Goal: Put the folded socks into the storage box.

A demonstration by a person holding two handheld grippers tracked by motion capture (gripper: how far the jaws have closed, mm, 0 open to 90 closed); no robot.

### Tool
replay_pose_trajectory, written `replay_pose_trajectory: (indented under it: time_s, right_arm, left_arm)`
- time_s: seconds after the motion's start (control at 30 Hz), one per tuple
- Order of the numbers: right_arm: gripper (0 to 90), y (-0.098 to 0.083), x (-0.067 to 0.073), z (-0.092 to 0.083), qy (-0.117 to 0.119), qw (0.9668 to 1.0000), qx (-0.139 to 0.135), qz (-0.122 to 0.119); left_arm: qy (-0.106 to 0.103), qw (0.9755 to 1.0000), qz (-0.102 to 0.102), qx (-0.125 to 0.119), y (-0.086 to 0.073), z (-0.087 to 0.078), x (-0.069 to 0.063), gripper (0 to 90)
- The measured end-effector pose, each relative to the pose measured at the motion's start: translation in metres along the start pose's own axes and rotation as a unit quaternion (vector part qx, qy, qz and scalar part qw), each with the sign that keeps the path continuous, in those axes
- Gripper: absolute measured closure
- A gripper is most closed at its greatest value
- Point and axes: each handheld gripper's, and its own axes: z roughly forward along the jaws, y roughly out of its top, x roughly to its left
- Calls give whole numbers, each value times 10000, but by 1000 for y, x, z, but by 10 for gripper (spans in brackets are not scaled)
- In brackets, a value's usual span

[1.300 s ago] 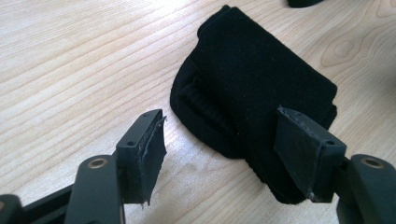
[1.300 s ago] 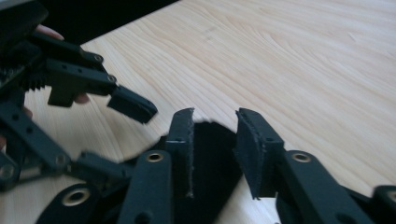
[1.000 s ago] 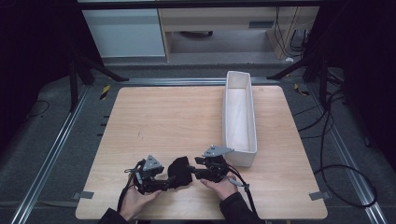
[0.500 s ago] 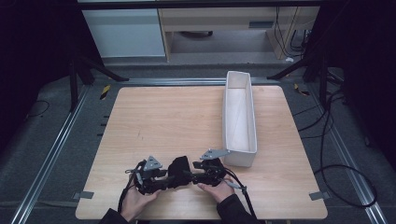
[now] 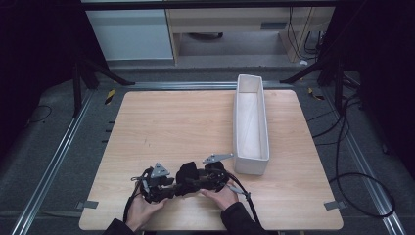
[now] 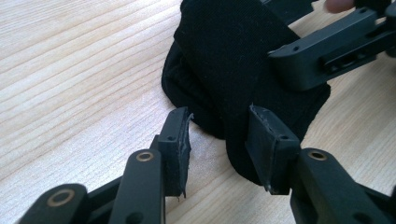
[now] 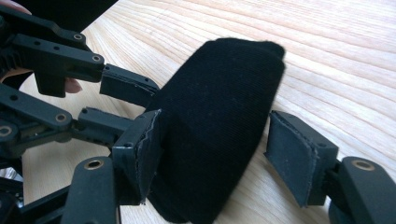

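Observation:
A rolled black cloth (image 5: 188, 172) lies on the wooden table (image 5: 186, 122) near its front edge, between my two grippers. My left gripper (image 5: 175, 188) comes at it from the left, my right gripper (image 5: 199, 182) from the right. In the left gripper view the left gripper (image 6: 219, 140) is open, and the lower edge of the cloth (image 6: 233, 60) reaches in between its pads. In the right gripper view the right gripper (image 7: 219, 154) stands open around the cloth (image 7: 219, 112). Its left pad (image 7: 145, 154) touches the fabric and its right pad (image 7: 295, 158) stands apart.
A long white tray (image 5: 251, 125) runs front to back on the table's right half, its near end just right of my right gripper. Cables trail off the front edge. Metal rails (image 5: 63, 147) border the table on both sides.
The right gripper has edged a little to the left, closer to the cloth and the left gripper. The cloth stays on the table.

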Motion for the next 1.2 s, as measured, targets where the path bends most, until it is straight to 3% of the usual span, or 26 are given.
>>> replay_pose_trajectory:
  time_s: [0.3, 0.47, 0.6, 0.73, 0.9, 1.07, 1.2]
  right_arm:
    - [370, 4, 4, 12, 146, 9998, 83, 102]
    - [480, 11, 7, 15, 182, 9997, 119, 150]
    - [507, 14, 10, 16, 115, 9995, 261, 96]
    - [634, 18, 13, 17, 98, 9991, 408, 23]
    - [693, 23, 22, 18, -145, 9980, 545, -292]
    - [712, 27, 25, 16, -165, 9971, 601, -444]
    - [716, 36, 32, 9, -229, 9942, 665, -814]
  left_arm:
    - [18, 10000, -18, 82, -1, 1, 3, 583]
    - [81, 9999, -44, 131, -2, 2, 4, 583]
    - [103, 9998, -47, 154, -3, 3, 4, 582]
    - [134, 9998, -46, 157, -3, 3, 4, 582]
    - [108, 9998, -96, 122, -3, 3, 5, 574]
    - [96, 9998, -159, -45, -4, -3, 6, 547]
    - [175, 9995, -84, -236, -6, -16, 10, 513]
